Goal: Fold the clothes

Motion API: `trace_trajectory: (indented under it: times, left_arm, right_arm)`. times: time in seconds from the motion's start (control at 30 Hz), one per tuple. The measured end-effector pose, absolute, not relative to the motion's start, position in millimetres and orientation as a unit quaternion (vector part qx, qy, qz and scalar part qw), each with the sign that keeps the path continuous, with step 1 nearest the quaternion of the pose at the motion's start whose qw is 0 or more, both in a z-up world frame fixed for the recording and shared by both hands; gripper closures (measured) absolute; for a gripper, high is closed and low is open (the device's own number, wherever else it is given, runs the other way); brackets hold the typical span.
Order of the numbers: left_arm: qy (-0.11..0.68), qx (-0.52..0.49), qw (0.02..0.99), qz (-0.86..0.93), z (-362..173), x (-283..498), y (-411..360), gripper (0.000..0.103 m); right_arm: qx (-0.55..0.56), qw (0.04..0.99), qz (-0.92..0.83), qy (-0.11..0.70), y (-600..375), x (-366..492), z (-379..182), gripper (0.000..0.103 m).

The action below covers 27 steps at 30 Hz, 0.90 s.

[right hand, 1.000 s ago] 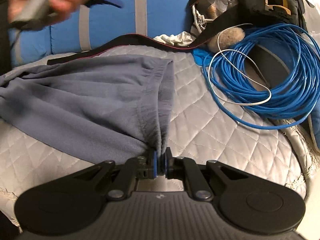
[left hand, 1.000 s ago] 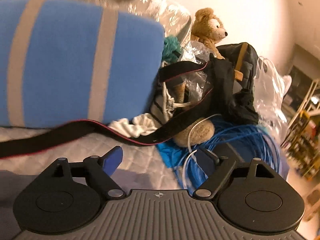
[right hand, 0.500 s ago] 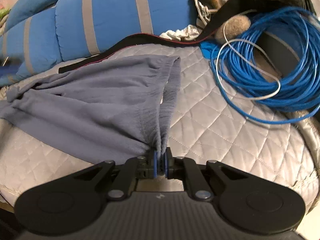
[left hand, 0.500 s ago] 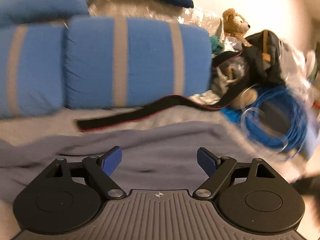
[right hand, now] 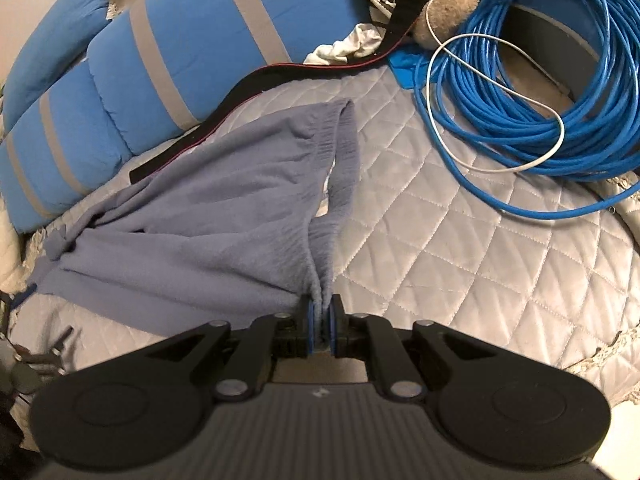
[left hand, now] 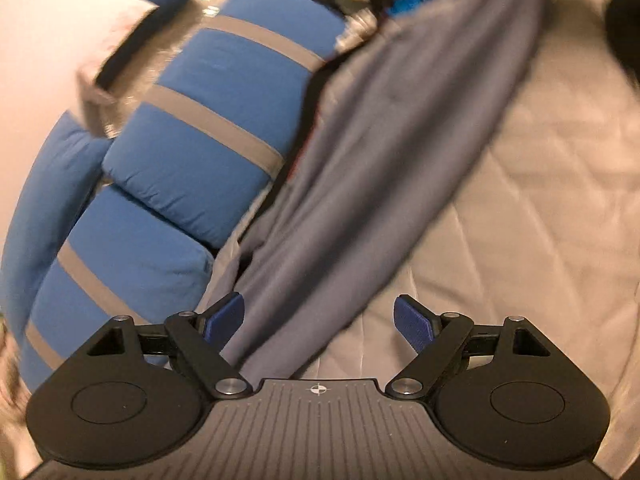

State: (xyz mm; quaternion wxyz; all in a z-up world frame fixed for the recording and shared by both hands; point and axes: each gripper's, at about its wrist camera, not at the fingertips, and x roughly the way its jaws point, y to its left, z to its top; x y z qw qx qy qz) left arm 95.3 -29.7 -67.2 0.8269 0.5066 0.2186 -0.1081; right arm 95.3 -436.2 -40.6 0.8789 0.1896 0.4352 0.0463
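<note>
- a second ago the left claw (left hand: 319, 318) was looking at the clutter by the wall, a teddy bear and bags; now it has swung round and come low over the grey garment (right hand: 224, 208), tilted hard. its blue pads (left hand: 224, 316) are spread wide, with one end of the cloth lying between them and nothing gripped yet.
- the right claw (right hand: 320, 320) has not budged in that time: pressed together, pinching the gathered elastic waistband of the garment at the near edge of the bed (right hand: 460, 240).
- the garment looks like soft grey shorts or trousers; it lies spread across the quilted bed cover, running from the pinch toward the blue striped cushions (right hand: 168, 52) at the back. its far end is bunched up near the bed's left side.
- to my eye the folding has barely started: one end is held and the other claw is only now getting to a second hold. i'd guess it closes on the cloth next, so the piece can be lifted and laid flat.
- a coil of blue cable (right hand: 532, 92) with a white wire and a black strap (right hand: 280, 76) lie close by on the bed, well placed to snag the cloth if it is dragged that way.
- no brand, label or writing can be read on anything; the left view is smeared with motion.
</note>
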Motion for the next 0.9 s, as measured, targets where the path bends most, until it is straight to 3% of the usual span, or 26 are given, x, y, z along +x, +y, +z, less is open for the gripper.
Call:
trace_trajectory:
  times: [0.2, 0.53, 0.6, 0.63, 0.67, 0.73, 0.8, 0.9]
  left_arm:
    - [0.234, 0.584, 0.769, -0.11, -84.2, 119.4, -36.7, 0.021]
    - [0.217, 0.62, 0.745, -0.118, -103.3, 138.7, -53.8, 0.025]
    - [0.216, 0.629, 0.738, -0.114, -107.6, 135.0, -55.4, 0.032]
    - [0.215, 0.634, 0.734, -0.112, -109.7, 133.2, -56.2, 0.044]
    - [0.215, 0.639, 0.731, -0.11, -111.8, 131.4, -57.0, 0.068]
    - [0.21, 0.654, 0.719, -0.103, -117.3, 126.3, -55.4, 0.094]
    - [0.215, 0.651, 0.72, -0.108, -116.6, 121.4, -51.5, 0.1]
    - [0.223, 0.638, 0.727, -0.12, -108.9, 112.0, -45.6, 0.1]
  right_arm:
    - [0.221, 0.87, 0.045, 0.439, -444.7, 100.2, -30.1, 0.096]
    - [0.271, 0.859, 0.061, 0.431, -460.8, 104.5, -8.9, 0.096]
    - [0.277, 0.858, 0.065, 0.428, -463.4, 105.3, -4.0, 0.096]
    - [0.28, 0.858, 0.067, 0.426, -464.8, 105.6, -1.6, 0.096]
    - [0.283, 0.857, 0.069, 0.425, -466.1, 106.0, 0.8, 0.096]
    - [0.289, 0.856, 0.072, 0.421, -468.8, 106.7, 5.7, 0.096]
    - [0.283, 0.856, 0.071, 0.427, -468.6, 106.2, -1.1, 0.096]
    - [0.277, 0.853, 0.068, 0.436, -469.5, 103.8, -14.7, 0.096]
